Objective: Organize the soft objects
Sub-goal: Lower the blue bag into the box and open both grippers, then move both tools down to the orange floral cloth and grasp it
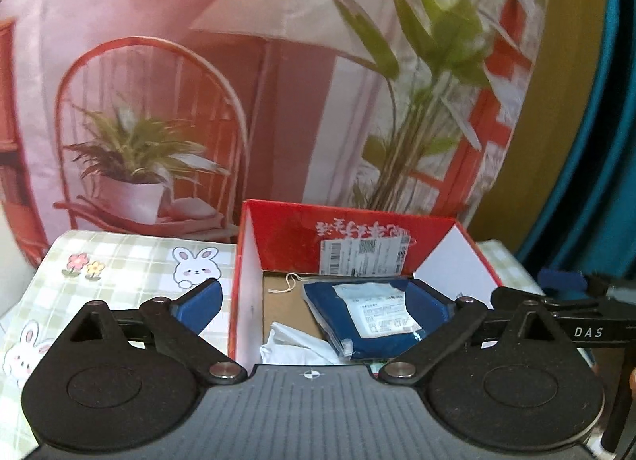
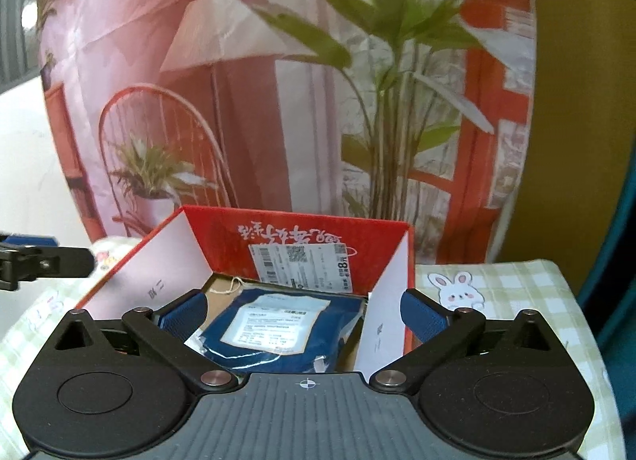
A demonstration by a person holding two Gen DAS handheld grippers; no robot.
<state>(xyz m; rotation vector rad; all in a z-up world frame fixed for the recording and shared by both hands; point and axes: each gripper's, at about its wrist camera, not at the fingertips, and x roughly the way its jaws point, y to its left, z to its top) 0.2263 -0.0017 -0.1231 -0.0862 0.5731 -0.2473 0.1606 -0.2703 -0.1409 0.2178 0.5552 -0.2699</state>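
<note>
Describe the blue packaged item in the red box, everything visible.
The blue packaged item is dark blue folded fabric, apparently sealed in clear plastic, with a white printed label on top. It lies flat but skewed on the brown cardboard floor of the open red box, toward its right wall. A white soft item lies against its near left corner. No gripper touches it.

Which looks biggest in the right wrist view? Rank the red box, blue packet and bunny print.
1. red box
2. blue packet, lying inside the box
3. bunny print on the cloth, clearly smallest
</note>
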